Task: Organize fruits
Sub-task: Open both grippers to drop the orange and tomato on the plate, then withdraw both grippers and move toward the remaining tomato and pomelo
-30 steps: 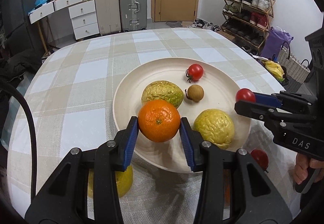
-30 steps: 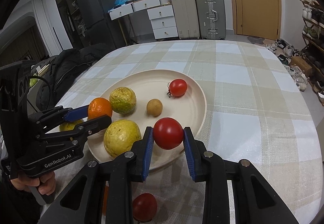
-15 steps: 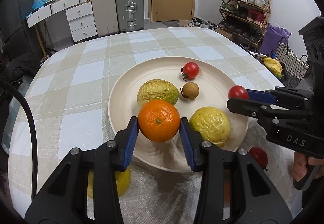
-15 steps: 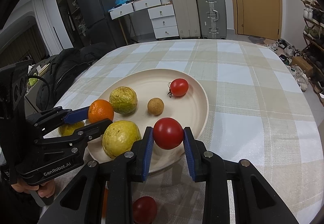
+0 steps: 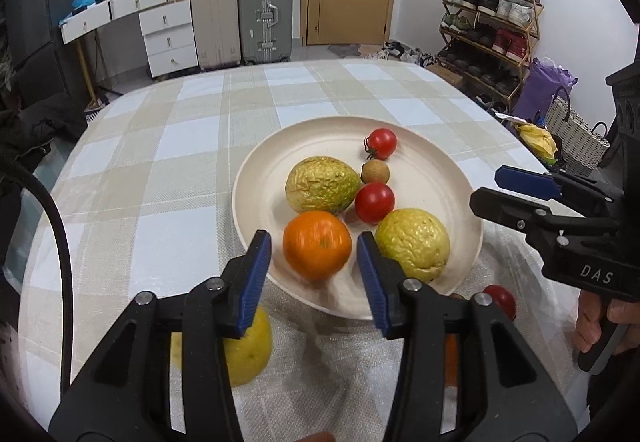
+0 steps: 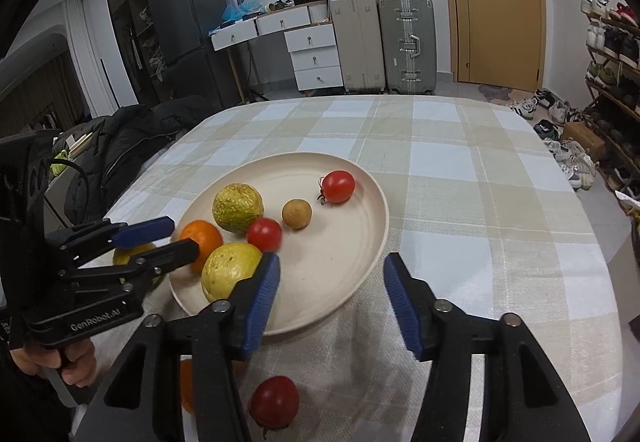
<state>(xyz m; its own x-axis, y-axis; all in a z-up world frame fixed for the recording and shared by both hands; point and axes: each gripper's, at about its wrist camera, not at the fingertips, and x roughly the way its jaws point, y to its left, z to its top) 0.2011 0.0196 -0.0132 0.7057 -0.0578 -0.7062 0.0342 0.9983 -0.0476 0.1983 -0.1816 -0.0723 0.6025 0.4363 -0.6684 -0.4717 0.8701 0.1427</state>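
Both grippers have their blue-padded fingers spread, gripping nothing. The left gripper [image 5: 314,266] hovers over the near rim of the cream plate [image 5: 436,178], and the orange [image 5: 317,245] sits on the plate between its fingers, with a gap on each side and slightly blurred. The right gripper [image 6: 331,300] stands at the plate's right edge, its fingers wide apart over the checked cloth of the bench [image 6: 460,178].

On the plate, a red tomato [image 5: 374,202] lies between a wrinkled green-yellow fruit [image 5: 322,184] and a wrinkled yellow fruit [image 5: 413,244], close to both. A small brown longan [image 5: 375,172] and a stemmed tomato [image 5: 381,143] lie further back.

Off the plate, on the cloth, lie a yellow citrus [image 5: 244,352] under the left gripper, another tomato [image 6: 275,402] and a partly hidden orange fruit [image 6: 186,386].
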